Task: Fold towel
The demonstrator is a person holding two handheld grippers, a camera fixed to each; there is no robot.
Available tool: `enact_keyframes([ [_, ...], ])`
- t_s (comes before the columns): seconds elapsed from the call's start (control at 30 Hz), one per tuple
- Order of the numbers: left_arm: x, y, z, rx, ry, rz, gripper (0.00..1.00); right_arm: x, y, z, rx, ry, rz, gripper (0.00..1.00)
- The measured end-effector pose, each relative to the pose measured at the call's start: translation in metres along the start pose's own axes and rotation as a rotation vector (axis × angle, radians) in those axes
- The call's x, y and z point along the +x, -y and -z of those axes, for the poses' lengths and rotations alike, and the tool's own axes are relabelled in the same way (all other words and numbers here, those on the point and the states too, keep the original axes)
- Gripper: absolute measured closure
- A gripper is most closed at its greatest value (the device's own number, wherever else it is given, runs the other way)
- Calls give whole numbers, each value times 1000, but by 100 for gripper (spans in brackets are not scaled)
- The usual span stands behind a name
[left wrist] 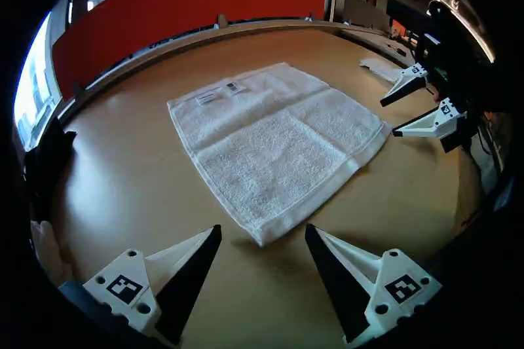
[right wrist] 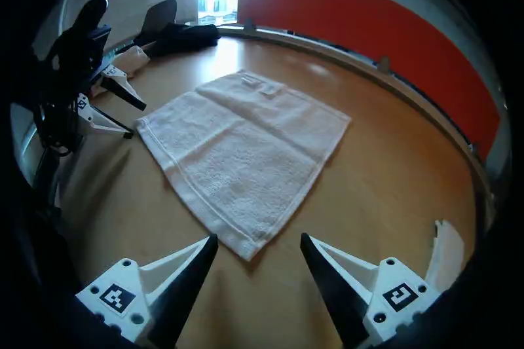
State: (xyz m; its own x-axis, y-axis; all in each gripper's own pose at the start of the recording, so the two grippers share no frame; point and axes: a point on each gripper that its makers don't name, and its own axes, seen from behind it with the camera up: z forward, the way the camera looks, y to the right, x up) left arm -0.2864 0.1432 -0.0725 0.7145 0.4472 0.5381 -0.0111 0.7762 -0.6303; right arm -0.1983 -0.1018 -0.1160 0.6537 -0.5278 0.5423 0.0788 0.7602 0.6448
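A white towel (left wrist: 275,146) lies flat and unfolded on the wooden table (left wrist: 131,179), with small labels (left wrist: 219,91) near its far edge. My left gripper (left wrist: 262,232) is open, low over the table, and the towel's near corner lies between its fingertips. In the right gripper view the towel (right wrist: 242,152) is spread the same way, and my right gripper (right wrist: 257,238) is open at another corner. Each gripper shows from the other's camera, the right gripper (left wrist: 388,118) and the left gripper (right wrist: 137,121), both open at opposite towel corners.
A red partition (left wrist: 196,2) runs along the table's raised far rim. Another white cloth (left wrist: 383,67) lies at the far right of the table. A dark bundle (right wrist: 183,35) and chair backs sit at the table's end by the window. A pale cloth (right wrist: 449,251) lies near the right edge.
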Motion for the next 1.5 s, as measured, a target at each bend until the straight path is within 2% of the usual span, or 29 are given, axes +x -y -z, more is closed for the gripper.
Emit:
enact_keyframes([
  [0.2,-4,-1,-3,-4,20,2,6,-4,1,-1,12,10,5,6],
  [0.67,-3,-5,-8,-14,36,-15,6,-8,7,-2,55,26,-1,22],
  [1.0,-1,-5,-10,-3,46,-16,20,-9,8,-4,72,24,-1,34],
  [1.2,-1,-7,-10,0,49,-11,22,-7,8,-5,76,24,2,54],
  [1.33,-1,-7,-10,3,51,-8,30,-7,11,-6,81,22,7,68],
  [1.5,-1,-11,-10,8,51,-4,51,-7,13,-5,85,21,5,77],
])
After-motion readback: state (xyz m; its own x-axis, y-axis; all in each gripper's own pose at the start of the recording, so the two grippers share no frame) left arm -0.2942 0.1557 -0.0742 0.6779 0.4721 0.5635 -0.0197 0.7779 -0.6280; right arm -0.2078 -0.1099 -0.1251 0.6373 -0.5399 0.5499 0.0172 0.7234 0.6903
